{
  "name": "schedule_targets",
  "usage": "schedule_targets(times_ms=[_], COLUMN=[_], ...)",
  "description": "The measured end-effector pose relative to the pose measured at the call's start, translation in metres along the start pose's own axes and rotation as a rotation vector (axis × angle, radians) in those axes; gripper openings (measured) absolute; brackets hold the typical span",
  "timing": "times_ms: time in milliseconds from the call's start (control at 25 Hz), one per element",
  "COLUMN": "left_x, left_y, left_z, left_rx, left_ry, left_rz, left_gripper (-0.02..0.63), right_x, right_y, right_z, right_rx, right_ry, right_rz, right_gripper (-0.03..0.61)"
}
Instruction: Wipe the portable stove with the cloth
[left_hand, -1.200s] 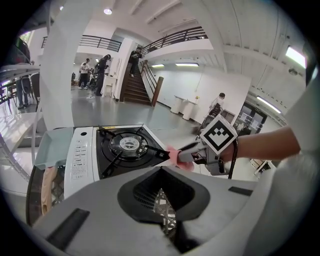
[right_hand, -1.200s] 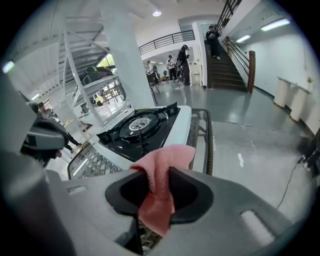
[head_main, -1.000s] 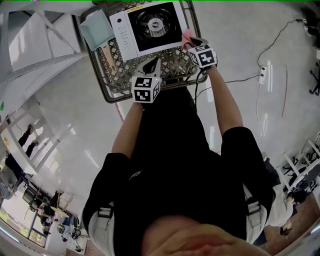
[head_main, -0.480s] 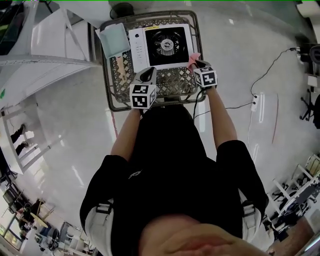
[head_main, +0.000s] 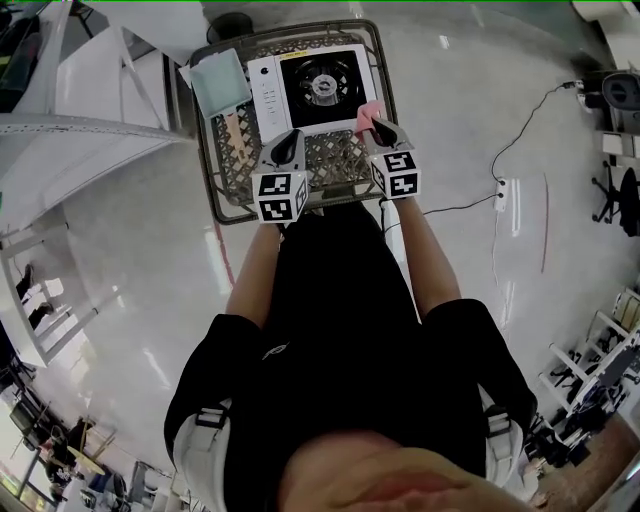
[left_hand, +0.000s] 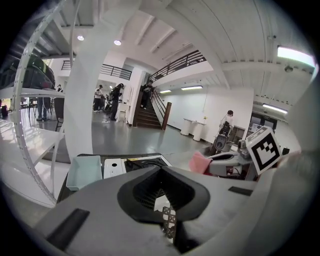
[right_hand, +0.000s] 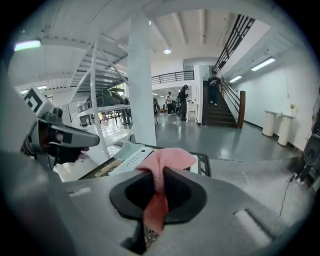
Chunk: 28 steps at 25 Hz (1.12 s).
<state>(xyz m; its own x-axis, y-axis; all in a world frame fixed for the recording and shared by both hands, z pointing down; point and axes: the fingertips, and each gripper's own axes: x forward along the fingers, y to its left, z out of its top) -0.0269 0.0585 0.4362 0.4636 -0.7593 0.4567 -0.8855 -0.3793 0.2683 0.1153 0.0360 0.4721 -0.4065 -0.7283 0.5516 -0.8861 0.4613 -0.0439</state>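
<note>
We've got the right gripper (right_hand: 159, 171) clenched on the pink fabric cloth (right_hand: 170, 157), its jaws having just been closing; the cloth sits at the near right corner of the white portable stove with the black burner top (head_main: 318, 85), inside the dark wire-mesh basket (head_main: 345, 160); the left gripper (left_hand: 161, 170) is clenched on nothing.

place: large open-plan hall | cues: staircase (right_hand: 222, 112), mezzanine railing (left_hand: 177, 62), glossy floor (head_main: 120, 270), white racks (head_main: 70, 125)
</note>
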Motion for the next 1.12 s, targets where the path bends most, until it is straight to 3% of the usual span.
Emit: schedule_targets(times_ms=[320,480,800,1120], left_x=[-0.026,-0.042,-0.07,-0.108], left_y=[-0.011,-0.013,-0.029,-0.09], left_z=[-0.004,-0.002,0.017,0.034], left_rx=[-0.003,0.04,0.079,0.126], left_ry=[-0.066,-0.096,-0.166,-0.285], left_rz=[0.008,0.026,0.088,0.144], left_gripper=[0.0,0.0,0.0,0.0], right_x=[-0.051,-0.067,-0.094,-0.156], right_y=[0.037,0.062,0.074,0.078], right_z=[0.015,0.026,0.06,0.075], right_rx=[-0.044,-0.11,-0.14,-0.163], right_ry=[-0.074,-0.112,-0.224,-0.369], right_rz=[-0.029,0.0,0.044,0.112], right_gripper=[0.032,0.032,0.032,0.032])
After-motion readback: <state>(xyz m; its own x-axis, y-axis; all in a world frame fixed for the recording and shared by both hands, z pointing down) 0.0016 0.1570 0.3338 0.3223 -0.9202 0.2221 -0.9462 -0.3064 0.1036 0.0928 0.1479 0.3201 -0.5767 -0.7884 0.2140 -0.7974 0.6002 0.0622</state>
